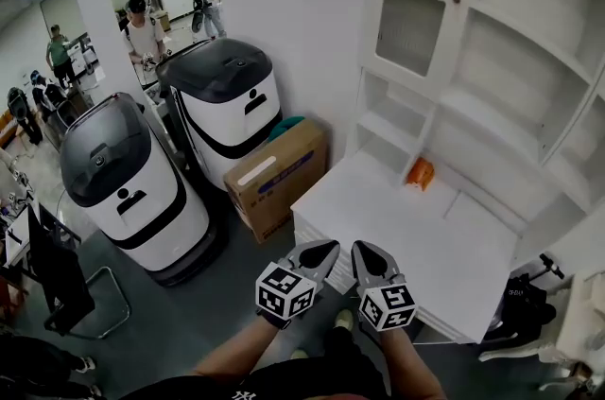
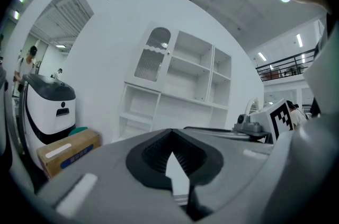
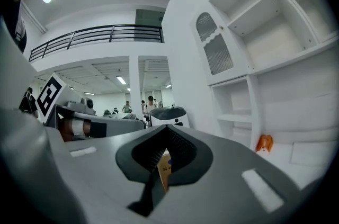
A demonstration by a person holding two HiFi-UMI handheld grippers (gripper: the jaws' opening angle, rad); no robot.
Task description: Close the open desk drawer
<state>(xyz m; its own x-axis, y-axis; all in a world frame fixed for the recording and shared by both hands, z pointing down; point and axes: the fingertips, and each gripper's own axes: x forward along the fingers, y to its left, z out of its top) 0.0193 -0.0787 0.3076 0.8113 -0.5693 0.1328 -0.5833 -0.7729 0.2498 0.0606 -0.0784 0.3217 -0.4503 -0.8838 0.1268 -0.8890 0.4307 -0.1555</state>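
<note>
The left tool [image 1: 322, 250] and the right tool [image 1: 365, 251] were held side by side, nearly touching, at the near corner of the white counter [image 1: 425, 247], tips pointing over its edge toward the shelving. In the left gripper view the left tool [image 2: 170, 132] had its jaws closed tip to tip, with nothing between them and only the hollow between the ribbed pads letting light through. The right gripper view showed the right tool [image 3: 167, 128] closed and empty in the same way. The drawer would sit in the counter's front face below the two tools, but that face was hidden under the top from the steep head view, so neither it nor how far it stood out could be made out. A small orange object [image 1: 421, 173] lay on the counter at the foot of the white shelf unit [image 1: 473, 67], well apart from the tools. On the floor to the left, a cardboard box [image 1: 276, 176] stood against the counter's side, and beside it were two white-and-black machines [image 1: 132, 185] [image 1: 227, 105]. Several people [image 1: 144, 34] stood farther back.
</note>
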